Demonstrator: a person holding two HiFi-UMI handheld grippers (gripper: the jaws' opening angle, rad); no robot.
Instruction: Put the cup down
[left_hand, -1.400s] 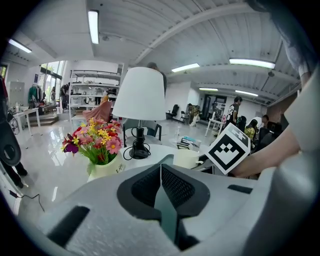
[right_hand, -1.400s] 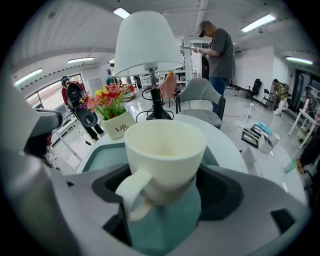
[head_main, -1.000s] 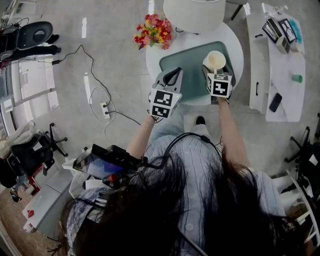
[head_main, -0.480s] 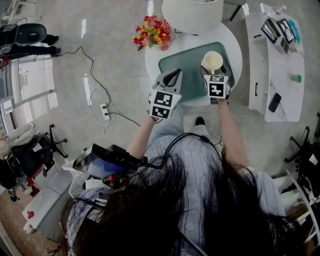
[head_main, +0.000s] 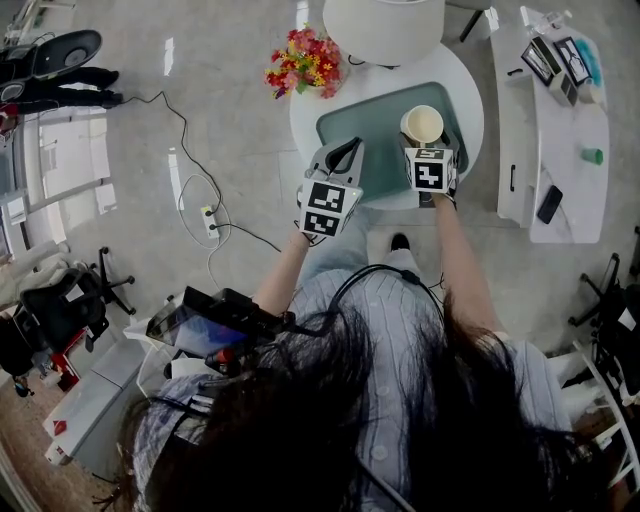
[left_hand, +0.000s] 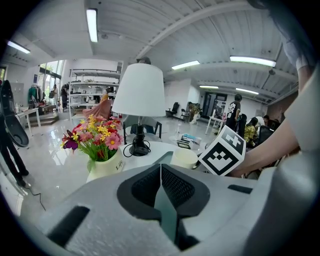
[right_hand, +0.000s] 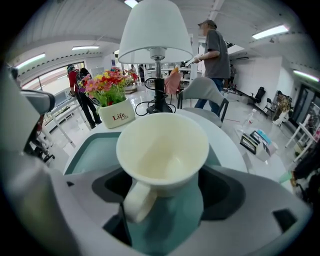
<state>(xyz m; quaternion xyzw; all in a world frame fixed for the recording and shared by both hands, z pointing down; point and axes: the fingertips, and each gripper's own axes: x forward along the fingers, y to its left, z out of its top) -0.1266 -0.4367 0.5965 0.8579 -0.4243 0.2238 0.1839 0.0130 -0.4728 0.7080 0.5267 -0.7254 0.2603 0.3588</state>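
Observation:
A cream cup (head_main: 422, 124) with a handle hangs just above the teal mat (head_main: 370, 120) on the round white table (head_main: 472, 95). My right gripper (head_main: 425, 140) is shut on the cup; in the right gripper view the cup (right_hand: 162, 145) fills the space between the jaws, handle toward the camera, empty inside. My left gripper (head_main: 345, 152) is shut with nothing in it, over the mat's near left edge. In the left gripper view the shut gripper (left_hand: 160, 172) points at the cup (left_hand: 184, 157) and at the right gripper's marker cube (left_hand: 222, 152).
A white lamp (head_main: 385, 25) stands at the table's far side, a pot of flowers (head_main: 305, 62) at its left. A white cabinet (head_main: 560, 130) with small items stands to the right. A cable and power strip (head_main: 210, 215) lie on the floor at left.
My right gripper has shifted slightly left and farther over the mat with the cup in it. The left gripper has stayed where it was.

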